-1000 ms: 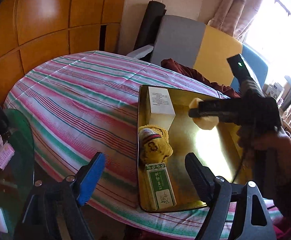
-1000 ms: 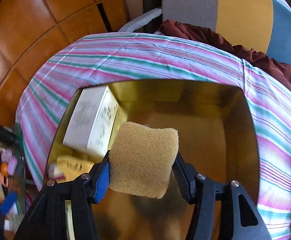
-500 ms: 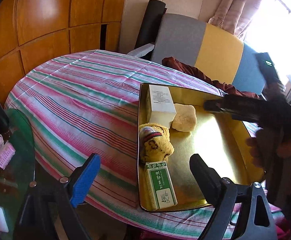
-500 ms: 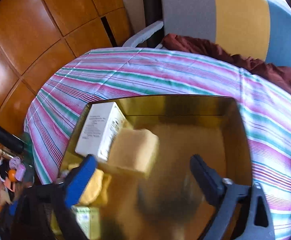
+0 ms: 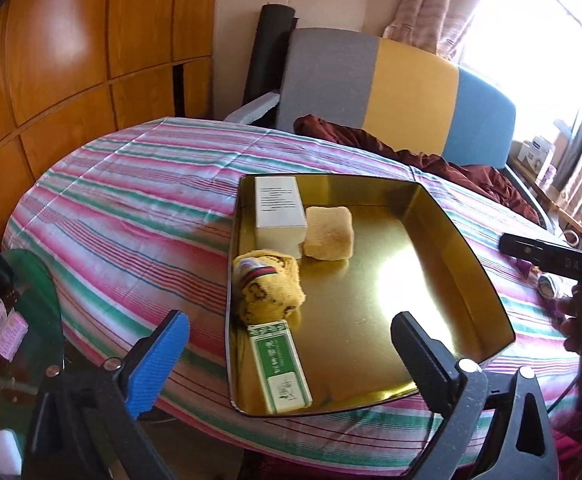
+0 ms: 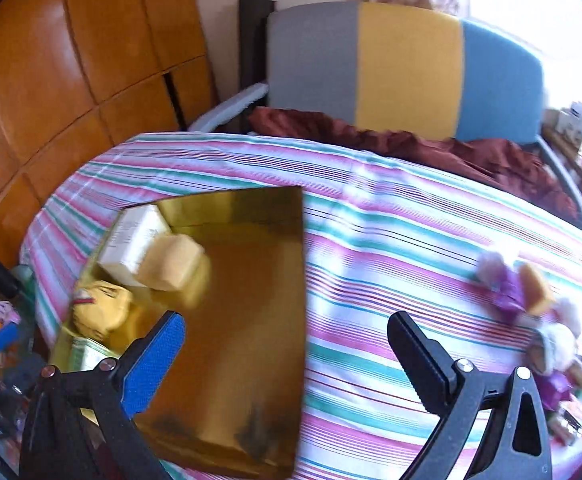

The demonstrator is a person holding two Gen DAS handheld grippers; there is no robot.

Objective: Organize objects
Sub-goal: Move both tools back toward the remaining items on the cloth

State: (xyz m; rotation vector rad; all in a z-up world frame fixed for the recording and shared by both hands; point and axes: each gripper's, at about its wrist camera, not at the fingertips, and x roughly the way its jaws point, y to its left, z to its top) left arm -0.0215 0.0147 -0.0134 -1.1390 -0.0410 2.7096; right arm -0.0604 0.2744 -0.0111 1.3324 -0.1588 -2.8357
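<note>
Right gripper (image 6: 287, 354): jaws stand wide apart with nothing between them, having just opened; it hangs above the striped tablecloth (image 6: 391, 248), over the right edge of the gold tray (image 6: 251, 280). Left gripper (image 5: 291, 356): jaws likewise spread wide and empty, having just been opening, poised over the near left corner of the gold tray (image 5: 467, 264).

Inside the tray, along its left side from far to near: a white box (image 5: 279, 216), a yellow sponge (image 5: 329, 232) lying just right of the box and seemingly touching it, a yellow knitted bundle (image 5: 269, 292), and a green carton (image 5: 279, 368) at the near edge.

Still loose on the cloth, right of the tray: a small cluster of soft toys (image 6: 527, 300), purple, white and tan, blurred in the right wrist view. Further small items lie nearer, at the right edge; what they are cannot be told.

Assessment of handling: the toys appear light, soft and compressible, unlikely to slip from the pads and not fragile. They look irregular, so a grip across the bulk of one body is judged sounder than on a limb or ear, which would let it dangle. Whether the pieces in the cluster are joined cannot be told; one may drag its neighbour when lifted. Judged next step: the right gripper takes a toy for the tray's bare right half.
</note>
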